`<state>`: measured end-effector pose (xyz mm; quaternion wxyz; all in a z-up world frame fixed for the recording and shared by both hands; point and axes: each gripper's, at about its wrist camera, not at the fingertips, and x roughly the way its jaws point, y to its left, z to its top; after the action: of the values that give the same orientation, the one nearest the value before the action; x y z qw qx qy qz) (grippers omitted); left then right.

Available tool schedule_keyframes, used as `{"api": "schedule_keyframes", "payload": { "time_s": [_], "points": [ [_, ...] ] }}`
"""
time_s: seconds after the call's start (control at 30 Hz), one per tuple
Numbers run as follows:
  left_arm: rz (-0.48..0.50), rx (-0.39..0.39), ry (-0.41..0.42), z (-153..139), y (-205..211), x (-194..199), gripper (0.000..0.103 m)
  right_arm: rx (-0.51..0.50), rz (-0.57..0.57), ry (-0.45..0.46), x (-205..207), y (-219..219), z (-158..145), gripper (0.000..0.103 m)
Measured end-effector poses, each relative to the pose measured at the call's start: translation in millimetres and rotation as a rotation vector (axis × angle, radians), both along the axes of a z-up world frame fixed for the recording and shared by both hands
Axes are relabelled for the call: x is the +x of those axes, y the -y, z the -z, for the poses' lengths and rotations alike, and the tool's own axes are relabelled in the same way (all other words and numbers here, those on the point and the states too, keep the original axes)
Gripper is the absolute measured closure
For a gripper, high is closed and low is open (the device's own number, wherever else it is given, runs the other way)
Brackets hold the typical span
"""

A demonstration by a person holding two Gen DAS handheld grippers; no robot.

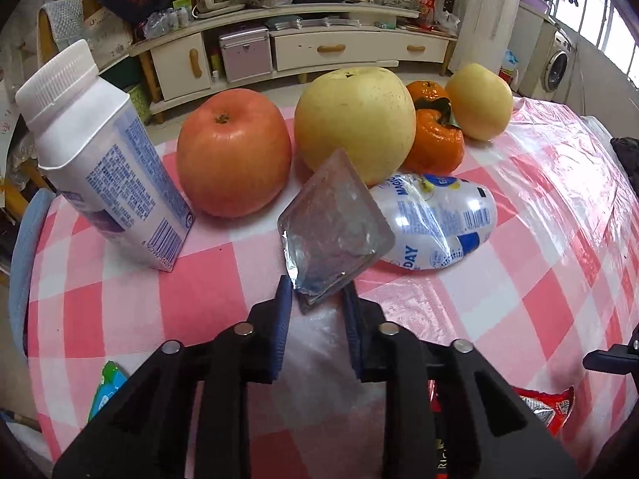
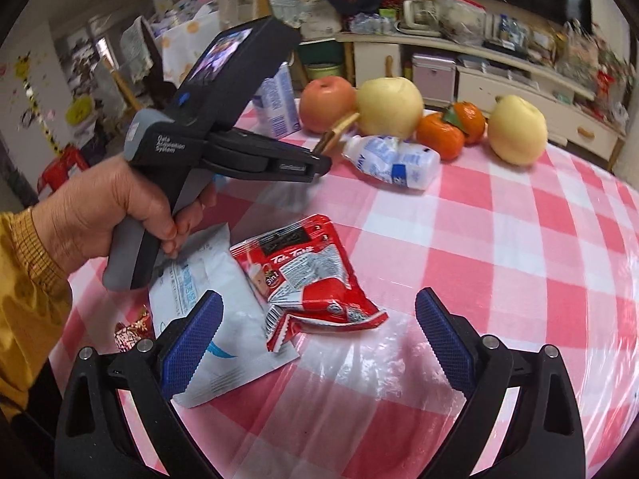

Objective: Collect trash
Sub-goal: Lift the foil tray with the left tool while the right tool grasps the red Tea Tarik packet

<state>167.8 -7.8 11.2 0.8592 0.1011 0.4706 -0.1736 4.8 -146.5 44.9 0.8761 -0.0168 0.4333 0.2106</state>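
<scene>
Pink-and-white checked tablecloth [image 2: 499, 239] under clear plastic. Left gripper [image 1: 317, 299] pinches a silvery foil wrapper [image 1: 335, 227], apparently lifted just above the cloth, in front of a crushed plastic bottle [image 1: 439, 223], a red apple [image 1: 233, 151] and a milk carton [image 1: 116, 171]. Right gripper [image 2: 319, 343] stands wide apart above a red sachet [image 2: 307, 279] lying on a white pouch [image 2: 223, 319].

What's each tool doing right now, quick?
Left tool: closed on a foil wrapper, lifted off the table.
Right tool: open, holding nothing, above the red packet.
</scene>
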Motion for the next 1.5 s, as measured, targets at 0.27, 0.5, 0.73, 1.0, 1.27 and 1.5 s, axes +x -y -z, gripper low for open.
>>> {"api": "schedule_keyframes", "payload": {
  "time_s": [0.27, 0.5, 0.73, 1.0, 1.27, 1.5],
  "points": [
    [-0.076, -0.024, 0.036, -13, -4, 13, 0.024, -0.017, 0.008, -0.017, 16, -1, 15, 0.007],
    [-0.123, -0.066, -0.017, 0, -1, 31, 0.021, -0.021, -0.003, -0.039, 21, -7, 25, 0.007],
    [-0.131, -0.112, -0.025, 5, -1, 30, 0.022, -0.008, -0.008, -0.035, 22, -7, 26, 0.007],
    [-0.069, -0.005, -0.004, 10, 15, 25, 0.022, -0.012, 0.009, -0.045, 25, -4, 26, 0.007],
    [-0.064, -0.003, 0.014, 6, 18, 22, 0.04, 0.003, 0.004, -0.055, 25, -3, 29, 0.007],
    [-0.076, -0.033, 0.006, 5, 14, 4, 0.04, 0.046, -0.04, -0.075, 25, -2, 27, 0.029]
  ]
}}
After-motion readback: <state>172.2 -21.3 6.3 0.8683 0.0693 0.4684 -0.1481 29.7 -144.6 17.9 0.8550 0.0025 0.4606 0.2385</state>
